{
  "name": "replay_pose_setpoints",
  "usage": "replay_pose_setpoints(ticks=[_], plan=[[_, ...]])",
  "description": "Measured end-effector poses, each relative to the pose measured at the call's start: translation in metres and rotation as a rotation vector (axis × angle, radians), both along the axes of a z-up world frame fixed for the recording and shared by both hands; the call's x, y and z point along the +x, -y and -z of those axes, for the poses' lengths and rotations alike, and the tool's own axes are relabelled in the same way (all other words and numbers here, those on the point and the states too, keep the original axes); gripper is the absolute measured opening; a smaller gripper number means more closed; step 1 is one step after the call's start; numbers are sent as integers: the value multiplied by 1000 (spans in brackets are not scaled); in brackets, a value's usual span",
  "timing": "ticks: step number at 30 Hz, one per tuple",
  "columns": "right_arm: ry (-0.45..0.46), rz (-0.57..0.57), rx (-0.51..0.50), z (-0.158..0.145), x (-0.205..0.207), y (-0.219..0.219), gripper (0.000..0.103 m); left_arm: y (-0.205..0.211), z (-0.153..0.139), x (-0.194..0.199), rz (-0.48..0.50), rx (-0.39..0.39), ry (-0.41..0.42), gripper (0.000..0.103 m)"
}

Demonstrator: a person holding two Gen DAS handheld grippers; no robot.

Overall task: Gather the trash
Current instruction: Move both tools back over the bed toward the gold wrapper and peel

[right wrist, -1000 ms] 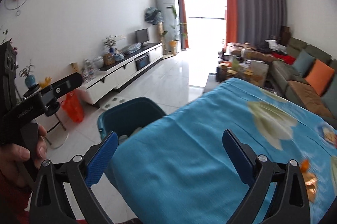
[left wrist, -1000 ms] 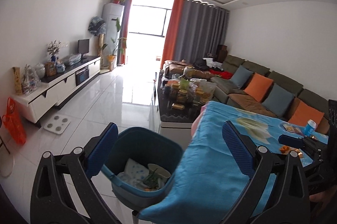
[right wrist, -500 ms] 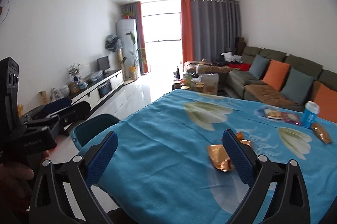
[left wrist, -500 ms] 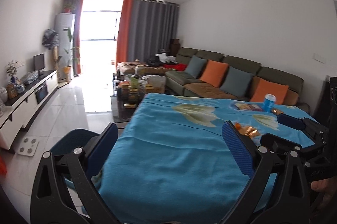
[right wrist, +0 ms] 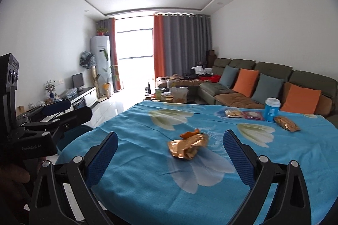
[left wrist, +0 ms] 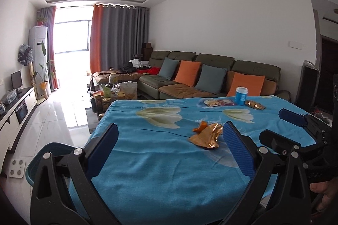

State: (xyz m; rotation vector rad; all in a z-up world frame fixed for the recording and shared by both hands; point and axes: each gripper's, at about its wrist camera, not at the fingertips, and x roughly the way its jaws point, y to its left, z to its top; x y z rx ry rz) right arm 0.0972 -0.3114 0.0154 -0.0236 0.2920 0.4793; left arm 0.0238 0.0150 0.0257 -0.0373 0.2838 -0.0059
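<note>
**A:** Going left to right, what sits at the left edge?

**B:** The bin (left wrist: pixel 37 159), on the floor beside the table's (left wrist: pixel 147 182) left corner, mostly hidden behind the left gripper (left wrist: pixel 171 146). That gripper is spread wide and carries nothing.

**A:** And the trash?

**B:** A crumpled gold wrapper (right wrist: pixel 187 145) lies on the blue cloth near the middle of the table, with a small orange scrap (right wrist: pixel 189 133) touching its far edge. Farther right, near the table's far side, are two flat packets (right wrist: pixel 244 114), a blue cup (right wrist: pixel 272 111) and a second gold packet (right wrist: pixel 286 123).

**A:** Which gripper is better placed for the wrapper?

**B:** The right gripper (right wrist: pixel 171 147), I'd judge. In its own view the wrapper sits ahead and almost centred between the two blue pads (right wrist: pixel 238 157), slightly toward the right one. In the left wrist view the same wrapper (left wrist: pixel 206 137) lies off toward the right pad, so the left one would need to shift sideways first.

**A:** The wrapper's long axis?

**B:** Roughly across the view, left to right, so the wide span suits it; straight ahead and down looks enough.

**A:** And the right one's state?

**B:** Also spread wide, empty, and apart from the wrapper. The carry to the bin would then run leftward.
</note>
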Motion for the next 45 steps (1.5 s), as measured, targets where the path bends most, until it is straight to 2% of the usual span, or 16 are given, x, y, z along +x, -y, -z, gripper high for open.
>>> replay_pose_setpoints(ticks=[9, 25, 37, 43, 45], plan=[[-47, 92, 2, 10, 13, 17, 96, -8, 9, 19, 12, -24, -12, 97], [-205, 79, -22, 33, 95, 4, 96, -12, 30, 101, 3, -24, -120, 97], [-310, 61, -65, 48, 144, -12, 96, -9, 47, 161, 23, -23, -199, 97], [-394, 46, -89, 57, 165, -23, 96, -14, 58, 180, 14, -35, -237, 97], [-422, 35, -103, 60, 171, -28, 88, -16, 61, 186, 14, -42, -249, 97]])
